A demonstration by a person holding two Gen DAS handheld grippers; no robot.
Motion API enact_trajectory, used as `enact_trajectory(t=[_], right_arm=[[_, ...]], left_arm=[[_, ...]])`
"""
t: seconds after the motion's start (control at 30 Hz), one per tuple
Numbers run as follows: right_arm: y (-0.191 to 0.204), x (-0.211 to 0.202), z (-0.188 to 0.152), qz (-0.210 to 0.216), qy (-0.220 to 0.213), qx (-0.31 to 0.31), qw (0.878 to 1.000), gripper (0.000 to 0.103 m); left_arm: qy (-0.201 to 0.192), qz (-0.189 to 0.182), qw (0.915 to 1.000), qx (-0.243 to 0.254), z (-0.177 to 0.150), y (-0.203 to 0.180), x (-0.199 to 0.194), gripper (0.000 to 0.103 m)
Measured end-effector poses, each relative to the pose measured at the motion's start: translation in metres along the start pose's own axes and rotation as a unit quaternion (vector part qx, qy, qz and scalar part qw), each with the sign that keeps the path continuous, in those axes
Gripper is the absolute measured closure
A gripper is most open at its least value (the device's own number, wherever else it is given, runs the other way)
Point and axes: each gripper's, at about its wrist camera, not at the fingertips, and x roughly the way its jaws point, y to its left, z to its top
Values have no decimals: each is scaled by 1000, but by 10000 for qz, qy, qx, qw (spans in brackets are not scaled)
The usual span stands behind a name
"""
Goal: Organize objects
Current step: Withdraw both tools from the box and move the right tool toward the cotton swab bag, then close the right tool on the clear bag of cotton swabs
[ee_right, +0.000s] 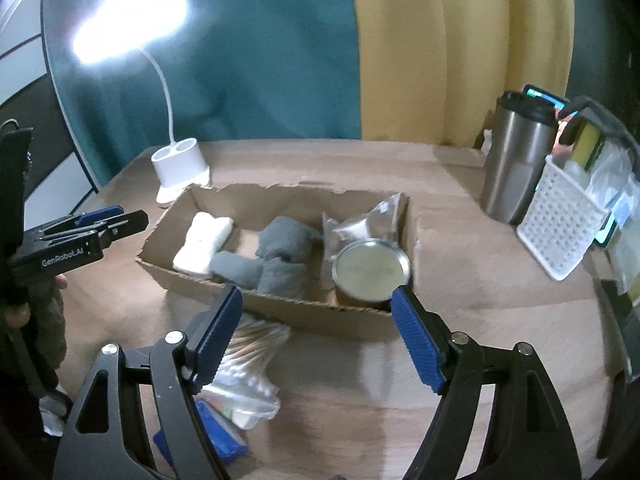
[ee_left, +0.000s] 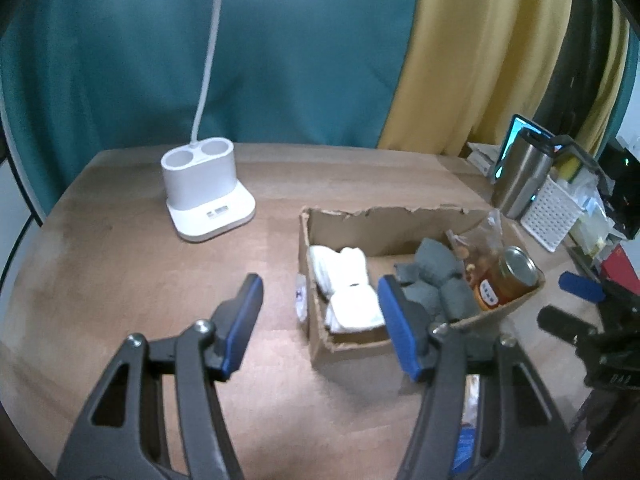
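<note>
Cardboard box [ee_right: 280, 308] already holds white cloth [ee_right: 204, 246], grey socks [ee_right: 276, 258] and jar [ee_right: 370, 270]; cotton-swab pack [ee_right: 248, 360] lies outside on table [ee_right: 480, 320], likely left to sort; left gripper [ee_left: 320, 320] and right gripper [ee_right: 316, 332] gape, empty.

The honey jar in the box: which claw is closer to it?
Right. The right claw hangs open just in front of the honey jar; the left claw is over the box's other end.
</note>
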Motion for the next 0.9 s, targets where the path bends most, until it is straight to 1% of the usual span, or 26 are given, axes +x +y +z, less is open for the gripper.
enact_trajectory(t=[0.03, 0.07, 0.1, 0.27, 0.33, 0.6, 0.9], right_arm=[[2, 1, -1, 16, 23, -18, 10000, 16], [6, 3, -2, 33, 66, -47, 10000, 16], [8, 4, -3, 38, 93, -69, 9999, 15], [17, 11, -7, 101, 214, -119, 9996, 15], [19, 13, -9, 127, 241, -109, 9996, 15], [32, 30, -14, 412, 558, 0, 9976, 15], [40, 52, -19, 397, 880, -3, 9953, 15]], left_arm=[[-2, -2, 10000, -29, -1, 2, -1, 27], [-20, -17, 10000, -80, -3, 4, -3, 23], [-30, -27, 9999, -126, -5, 5, -5, 22], [-9, 18, 9999, -128, -12, 11, -8, 22], [74, 20, 9999, -111, -15, 12, -5, 22], [171, -72, 9997, -144, -28, 14, -3, 22], [234, -108, 9996, -128, -37, 15, 0, 22]])
